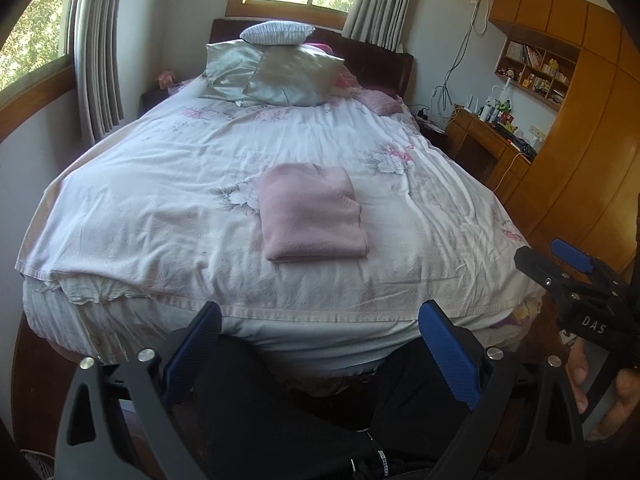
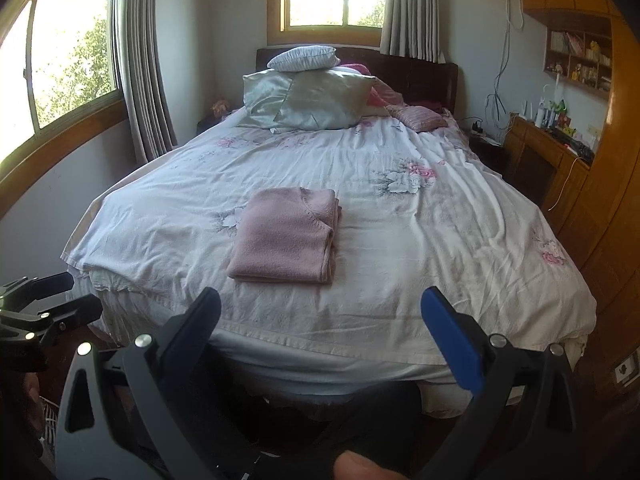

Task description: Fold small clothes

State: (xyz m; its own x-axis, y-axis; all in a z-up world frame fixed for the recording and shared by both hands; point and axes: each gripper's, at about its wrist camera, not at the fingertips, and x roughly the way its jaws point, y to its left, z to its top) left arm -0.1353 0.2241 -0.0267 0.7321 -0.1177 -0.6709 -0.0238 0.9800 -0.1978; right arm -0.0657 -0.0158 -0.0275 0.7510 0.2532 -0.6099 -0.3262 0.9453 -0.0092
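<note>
A pink knitted garment (image 1: 312,212) lies folded into a neat rectangle near the foot of the bed (image 1: 140,200); the right wrist view shows the same folded garment (image 2: 286,236). My left gripper (image 1: 320,312) is held back off the foot of the bed, open, with nothing between its blue-padded fingers. My right gripper (image 2: 322,298) is also open and empty, short of the bed's foot edge. The right gripper (image 1: 560,260) shows at the right edge of the left wrist view, and the left gripper (image 2: 64,296) shows at the left of the right wrist view. Neither touches the garment.
Several pillows (image 2: 316,96) are stacked at the headboard. Windows with curtains (image 2: 144,56) stand left and behind. A wooden desk (image 2: 548,152), shelves and a wardrobe (image 1: 592,140) line the right side. A person's dark-clothed legs (image 1: 300,400) are below the grippers.
</note>
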